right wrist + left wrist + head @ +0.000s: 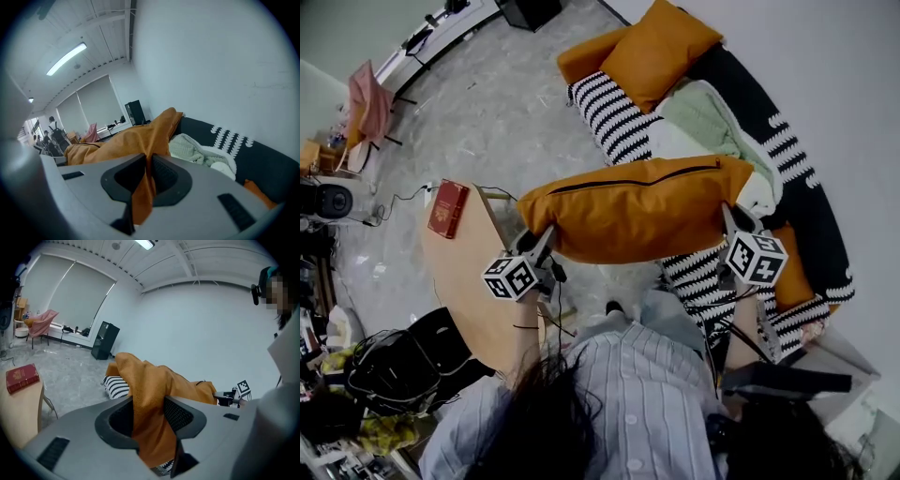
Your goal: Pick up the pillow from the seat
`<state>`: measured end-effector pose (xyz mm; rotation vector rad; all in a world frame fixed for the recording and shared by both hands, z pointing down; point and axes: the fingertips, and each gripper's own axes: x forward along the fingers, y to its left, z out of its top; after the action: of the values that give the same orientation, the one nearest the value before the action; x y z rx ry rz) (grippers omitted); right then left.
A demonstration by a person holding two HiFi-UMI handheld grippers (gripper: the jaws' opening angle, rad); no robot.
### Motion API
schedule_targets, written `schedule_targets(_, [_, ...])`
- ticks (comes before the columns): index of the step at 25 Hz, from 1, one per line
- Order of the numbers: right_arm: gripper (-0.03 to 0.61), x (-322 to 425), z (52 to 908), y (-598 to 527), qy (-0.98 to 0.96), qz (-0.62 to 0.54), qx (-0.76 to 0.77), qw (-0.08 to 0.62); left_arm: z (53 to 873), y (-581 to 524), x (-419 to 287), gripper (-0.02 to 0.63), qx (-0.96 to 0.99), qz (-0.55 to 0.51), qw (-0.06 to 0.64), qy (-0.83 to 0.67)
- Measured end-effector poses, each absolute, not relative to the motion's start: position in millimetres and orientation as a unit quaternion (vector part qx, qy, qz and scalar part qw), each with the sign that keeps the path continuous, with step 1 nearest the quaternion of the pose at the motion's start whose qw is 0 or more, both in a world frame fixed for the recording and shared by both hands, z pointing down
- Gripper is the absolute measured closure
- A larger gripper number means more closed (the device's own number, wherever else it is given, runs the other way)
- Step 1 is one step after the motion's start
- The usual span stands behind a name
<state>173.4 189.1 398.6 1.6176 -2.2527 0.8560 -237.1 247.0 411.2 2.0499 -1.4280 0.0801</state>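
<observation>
So the pillow is up off the seat, held over the sofa and stretched roughly level between the two grippers. Left gripper is clamped on a thick fold of the orange fabric at its left end. Right gripper is pinched nearly closed on a thin fold at the right end. Further back on the sofa are a green blanket and a second pillow. Off to the left is a table with a red book on it.
</observation>
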Motion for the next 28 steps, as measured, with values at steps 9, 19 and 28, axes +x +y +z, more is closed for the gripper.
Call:
schedule_targets(9, [0.529,109,385,235,-0.775,0.286,0.55,0.119,397,295,-303,0.426,0.782,0.011,0.296,-0.549])
schedule_targets(19, [0.529,65,374,298,-0.779,0.274,0.55,0.125,390,356,-347,0.426,0.786,-0.011,0.276,-0.553])
schedule_targets(28, [0.529,46,380,353,-0.777,0.272,0.551,0.137,402,409,-367,0.426,0.784,-0.019,0.279,-0.554])
